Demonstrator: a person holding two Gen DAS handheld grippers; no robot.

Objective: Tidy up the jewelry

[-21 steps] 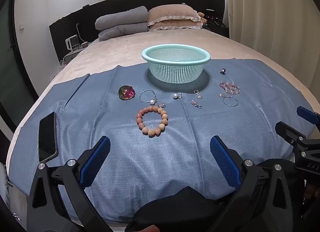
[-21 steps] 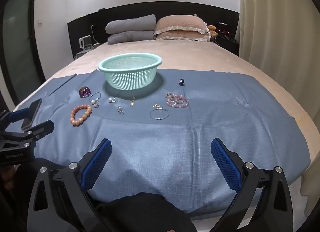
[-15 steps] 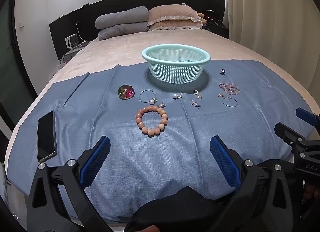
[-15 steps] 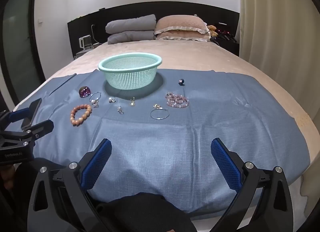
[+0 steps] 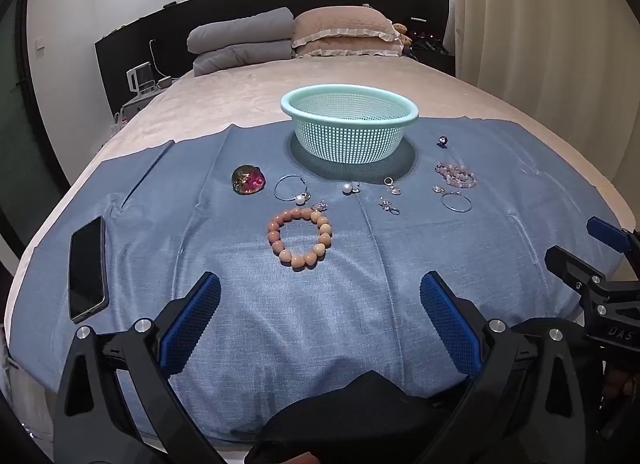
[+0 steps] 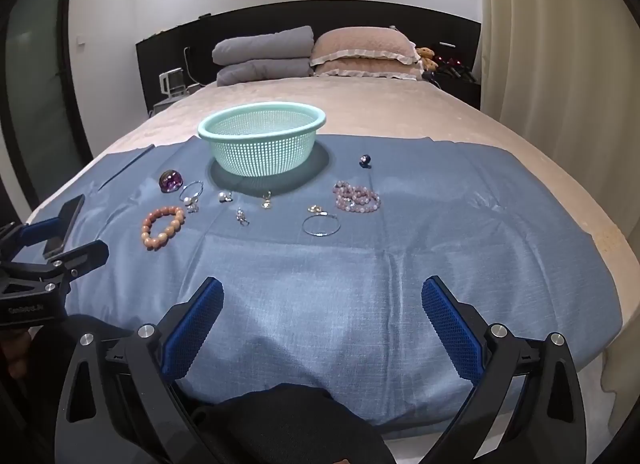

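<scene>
Both sets of jaws spread wide and empty, hovering over the near edge of the blue cloth [image 5: 400, 264]; left gripper [image 5: 320, 316] aimed almost straight at the orange bead bracelet [image 5: 300, 238], lying ahead and slightly left of centre between its fingers, a closed ring flat on the cloth with no long axis to favour; likely the nearer first pick for the left hand; right gripper [image 6: 322, 322] facing the thin silver hoop [image 6: 321, 225] and, beyond it, the pink bead strand [image 6: 357, 196]; mint mesh basket [image 5: 350, 121] standing upright farther back, behind the scatter of small earrings; apparently nothing in it yet.
</scene>
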